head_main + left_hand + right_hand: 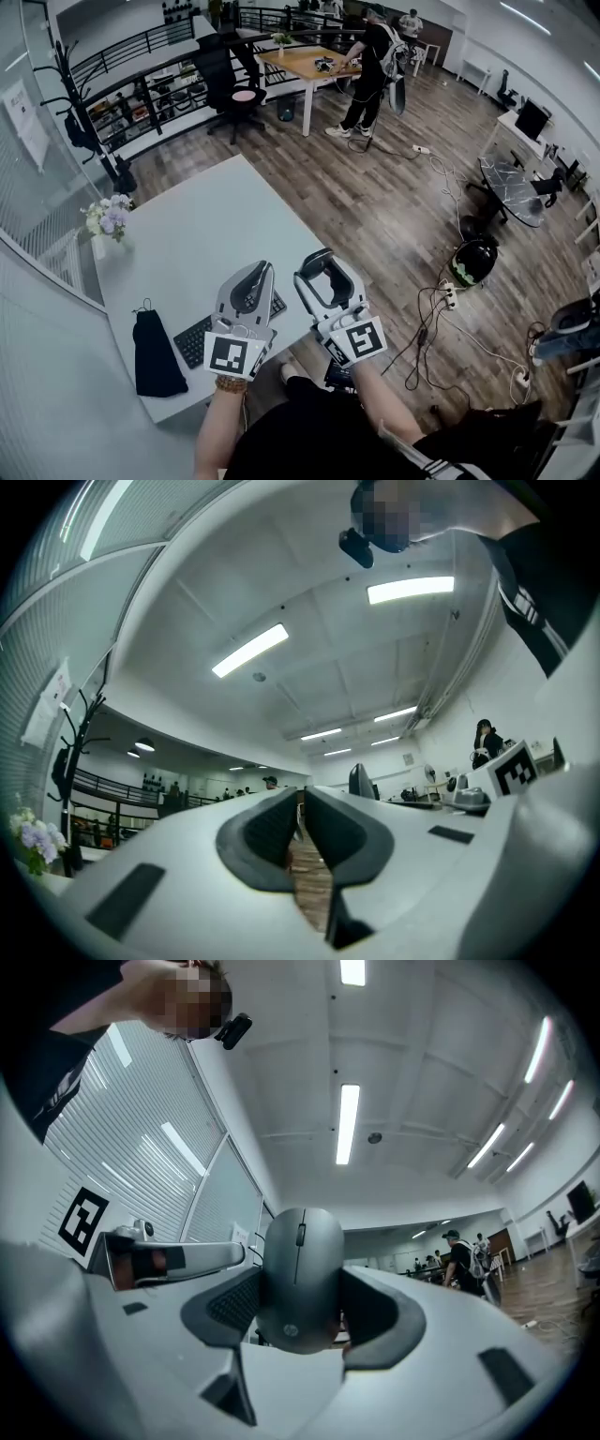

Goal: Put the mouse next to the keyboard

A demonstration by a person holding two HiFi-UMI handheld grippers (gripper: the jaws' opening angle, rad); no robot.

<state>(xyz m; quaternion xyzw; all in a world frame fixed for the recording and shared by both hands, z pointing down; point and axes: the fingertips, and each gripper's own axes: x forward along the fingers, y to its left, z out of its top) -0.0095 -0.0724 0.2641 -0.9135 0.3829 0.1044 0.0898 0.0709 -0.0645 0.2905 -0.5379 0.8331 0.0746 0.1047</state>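
Observation:
A grey mouse (300,1274) stands on end between the pads of my right gripper (302,1290), which is shut on it. In the head view this gripper (325,261) hovers over the front right edge of the grey table (197,234). My left gripper (263,269) is just to its left, above the right end of the black keyboard (194,339), which it partly hides. In the left gripper view its jaws (300,805) are shut to a thin slit with nothing between them. Both grippers point slightly upward.
A black pouch (155,356) lies left of the keyboard. A vase of flowers (108,220) stands at the table's left edge. Cables (441,300) trail over the wooden floor to the right. Far back, a person (370,75) stands at a wooden table (305,61).

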